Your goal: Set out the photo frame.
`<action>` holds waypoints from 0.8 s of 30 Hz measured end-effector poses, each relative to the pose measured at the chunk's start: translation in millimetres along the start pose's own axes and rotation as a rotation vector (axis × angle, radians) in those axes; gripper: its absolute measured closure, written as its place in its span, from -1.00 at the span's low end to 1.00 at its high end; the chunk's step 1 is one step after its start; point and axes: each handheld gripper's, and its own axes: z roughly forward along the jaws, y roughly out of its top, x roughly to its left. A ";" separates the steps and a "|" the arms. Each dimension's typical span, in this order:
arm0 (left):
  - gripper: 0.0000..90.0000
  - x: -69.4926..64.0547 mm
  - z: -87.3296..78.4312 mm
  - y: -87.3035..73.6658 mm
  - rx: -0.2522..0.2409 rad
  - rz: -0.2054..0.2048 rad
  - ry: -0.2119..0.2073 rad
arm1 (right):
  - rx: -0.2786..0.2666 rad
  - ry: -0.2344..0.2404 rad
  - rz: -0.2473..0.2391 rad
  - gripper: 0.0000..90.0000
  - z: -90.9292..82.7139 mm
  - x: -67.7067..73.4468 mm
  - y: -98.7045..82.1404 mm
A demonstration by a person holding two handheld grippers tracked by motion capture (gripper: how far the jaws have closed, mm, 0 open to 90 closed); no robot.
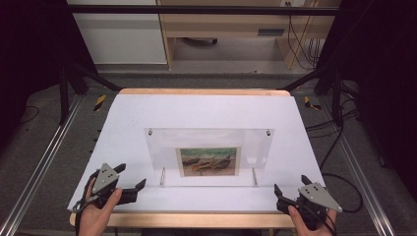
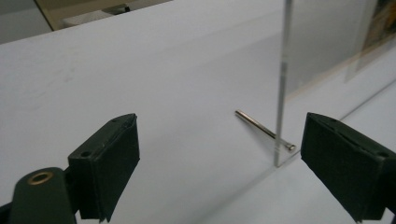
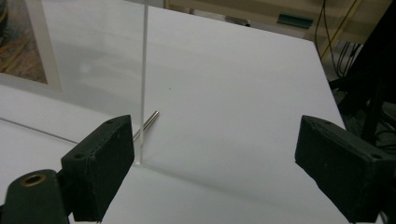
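Over at seven o'clock on the desk (image 1: 133,110) sits the left gripper (image 1: 132,178), its fingers (image 2: 108,163) spread wide and empty, pointed in toward the near left corner of the clear acrylic frame (image 1: 211,142). That spread makes sense: the left gripper view shows the panel's thin edge standing between the fingers farther ahead, untouched, so the opening looks set to straddle it. The frame stands upright at the desk's centre, propped by metal pins; the left pin (image 2: 264,129) lies along the desk behind the panel edge. Sandwiched inside is a small painting of boats (image 1: 208,161), facing six o'clock. Moving on to five o'clock, the right gripper (image 1: 290,186) mirrors its partner, fingers (image 3: 100,165) wide and holding nothing, the panel's right edge just beside the inner one with the right pin (image 3: 148,121) behind. My read: a grip from both sides keeps a tall, thin panel from tipping.
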 end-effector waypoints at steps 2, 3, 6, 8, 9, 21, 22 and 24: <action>-0.75 8.0 -1.0 -1.8 -0.003 -0.005 0.037 | -0.002 -0.020 -0.001 -0.72 -0.1 -1.8 -0.5; -0.74 10.5 -1.2 -2.3 -0.005 -0.006 0.054 | -0.002 -0.027 -0.001 -0.72 0.6 -2.7 -0.7; -0.74 21.2 -2.1 -4.8 -0.014 -0.026 0.108 | 0.012 -0.051 0.000 -0.71 2.7 -6.2 -2.4; -0.74 26.3 -1.6 -6.6 -0.028 -0.052 0.135 | 0.022 -0.064 0.014 -0.70 4.5 -9.5 -4.7; -0.74 28.1 -1.4 -6.7 -0.029 -0.057 0.144 | 0.025 -0.069 0.019 -0.69 5.9 -11.4 -5.5; -0.74 38.2 21.8 -3.5 0.005 -0.057 0.163 | 0.090 -0.114 0.062 -0.66 31.8 -34.3 -3.6; -0.74 40.0 24.3 -3.3 0.012 -0.058 0.166 | 0.091 -0.112 0.064 -0.66 35.8 -36.1 -2.4; -0.74 44.6 30.2 -3.1 0.019 -0.071 0.167 | 0.109 -0.101 0.072 -0.64 42.7 -39.2 -0.1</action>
